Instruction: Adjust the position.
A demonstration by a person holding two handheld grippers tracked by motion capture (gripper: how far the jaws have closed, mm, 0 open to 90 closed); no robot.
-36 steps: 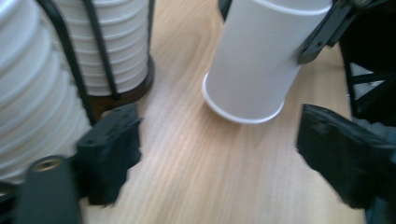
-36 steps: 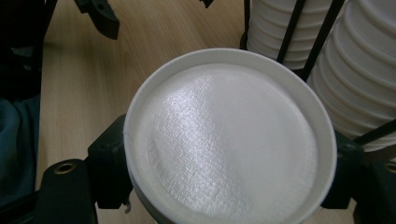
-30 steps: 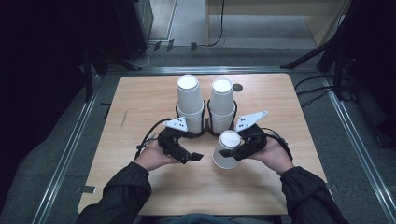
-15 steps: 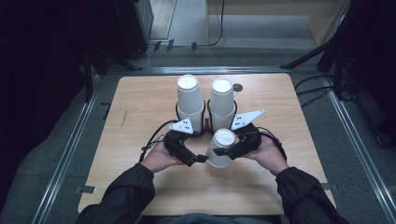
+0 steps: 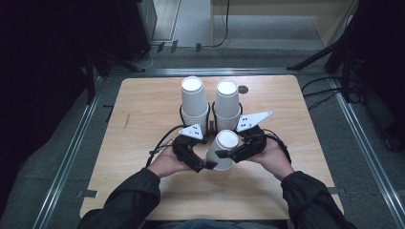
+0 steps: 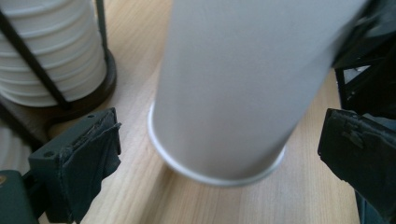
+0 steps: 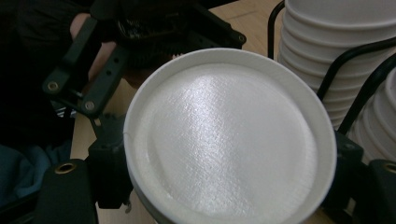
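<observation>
The right gripper (image 5: 228, 153) clamps an inverted white paper cup (image 5: 222, 149) between its half-closed jaws. Since a second ago the cup has tilted off the wooden table (image 5: 143, 114) toward the left gripper (image 5: 206, 164), whose wide-open jaws now flank the cup (image 6: 233, 93) near its rim without touching it. Judged: handover or separation is imminent. Two racked cup stacks (image 5: 195, 102) stand beyond the fingers.

We see a pale wooden surface (image 5: 143, 105) with rounded corners, standing on a grey floor (image 5: 62, 129). Metal rails (image 5: 67, 157) run along both its sides and behind it. Black cables (image 5: 329, 90) trail across the floor at right. Beyond, the room is dark, with light wooden furniture (image 5: 286, 14) at the back.
</observation>
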